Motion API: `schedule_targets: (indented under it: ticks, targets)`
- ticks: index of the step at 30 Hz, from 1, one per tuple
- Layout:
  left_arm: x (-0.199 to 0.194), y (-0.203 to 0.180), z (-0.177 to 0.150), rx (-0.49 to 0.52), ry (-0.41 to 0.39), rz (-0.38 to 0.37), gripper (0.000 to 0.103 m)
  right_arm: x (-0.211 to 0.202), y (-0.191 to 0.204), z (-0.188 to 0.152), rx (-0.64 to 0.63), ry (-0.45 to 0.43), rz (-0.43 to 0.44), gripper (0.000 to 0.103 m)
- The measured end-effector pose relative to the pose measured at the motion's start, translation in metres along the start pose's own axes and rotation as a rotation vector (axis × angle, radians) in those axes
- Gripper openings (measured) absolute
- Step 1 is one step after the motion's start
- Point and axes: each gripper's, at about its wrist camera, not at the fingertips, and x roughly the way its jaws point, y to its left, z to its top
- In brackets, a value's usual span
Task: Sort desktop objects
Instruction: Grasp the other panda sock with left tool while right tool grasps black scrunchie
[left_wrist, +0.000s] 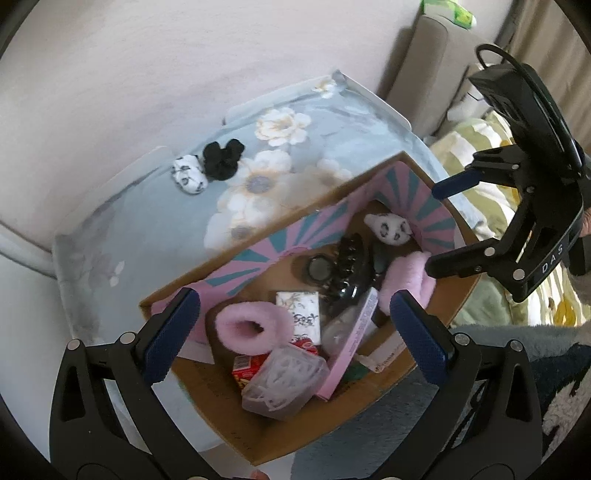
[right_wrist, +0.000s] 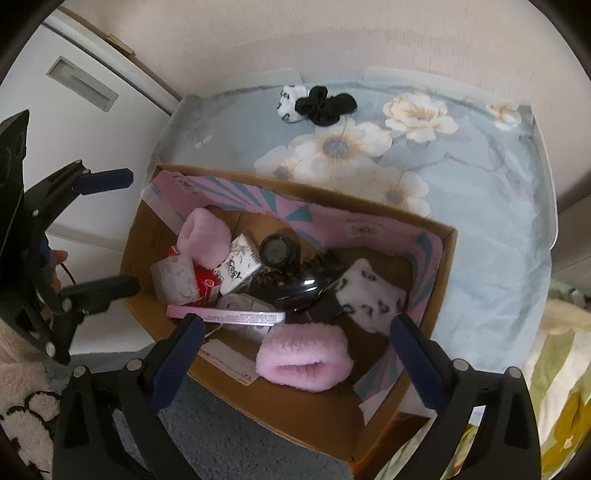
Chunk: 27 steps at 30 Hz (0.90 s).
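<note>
An open cardboard box (left_wrist: 207, 384) (right_wrist: 439, 295) with pink and teal lining stands on the flowered blue tablecloth (right_wrist: 480, 221). In it lie two pink fluffy bands (left_wrist: 255, 325) (right_wrist: 303, 358), a white spotted sock (left_wrist: 388, 227) (right_wrist: 373, 291), a black claw clip (left_wrist: 347, 269) (right_wrist: 306, 280), a tissue pack (left_wrist: 301, 310), a red carton and a clear plastic case (left_wrist: 284, 380). My left gripper (left_wrist: 293, 301) (right_wrist: 131, 230) hangs open over the box's left end. My right gripper (right_wrist: 297, 321) (left_wrist: 436, 226) hangs open over its right end. Neither holds anything.
A second white spotted sock (left_wrist: 190, 173) (right_wrist: 290, 103) and a black scrunchie (left_wrist: 221, 158) (right_wrist: 328, 105) lie on the cloth by the far wall. A white cabinet (right_wrist: 74, 122) stands to the left, and yellow-green bedding (left_wrist: 476, 155) to the right.
</note>
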Motion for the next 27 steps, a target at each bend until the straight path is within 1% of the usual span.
schedule_targets:
  ticks: [2, 6, 9, 10, 11, 13, 14, 17, 20, 22, 24, 27]
  targets:
    - [-0.005, 0.0, 0.0, -0.003, -0.004, 0.016, 0.103, -0.004, 0.0, 0.002, 0.005, -0.027, -0.011, 0.102]
    - [-0.018, 0.005, 0.0, -0.007, -0.023, 0.041, 0.103, -0.018, 0.0, 0.005, -0.001, -0.112, 0.004, 0.102]
    - [-0.025, 0.01, 0.003, 0.003, -0.027, 0.09, 0.103, -0.028, 0.003, 0.008, -0.027, -0.174, 0.007, 0.102]
    - [-0.027, 0.013, 0.006, 0.006, -0.024, 0.113, 0.103, -0.03, 0.004, 0.01, -0.038, -0.18, 0.001, 0.102]
    - [-0.03, 0.016, 0.009, 0.009, -0.026, 0.134, 0.103, -0.03, 0.005, 0.012, -0.051, -0.166, -0.007, 0.102]
    - [-0.035, 0.023, 0.016, 0.01, -0.038, 0.153, 0.103, -0.026, 0.005, 0.019, -0.073, -0.095, -0.025, 0.102]
    - [-0.037, 0.027, 0.02, 0.007, -0.043, 0.157, 0.103, -0.026, 0.005, 0.024, -0.079, -0.082, -0.042, 0.102]
    - [-0.044, 0.043, 0.038, -0.002, -0.062, 0.188, 0.103, -0.036, 0.002, 0.034, -0.092, -0.112, -0.063, 0.102]
    - [-0.045, 0.057, 0.057, -0.004, -0.08, 0.194, 0.103, -0.046, -0.004, 0.052, -0.096, -0.133, -0.046, 0.102]
    - [-0.034, 0.068, 0.073, 0.005, -0.068, 0.186, 0.103, -0.048, -0.005, 0.066, -0.139, -0.142, -0.084, 0.102]
    - [-0.02, 0.078, 0.085, 0.008, -0.048, 0.187, 0.103, -0.041, -0.006, 0.084, -0.199, -0.115, -0.139, 0.102]
    - [0.021, 0.1, 0.108, -0.023, 0.022, 0.192, 0.103, -0.024, -0.014, 0.108, -0.262, -0.079, -0.162, 0.102]
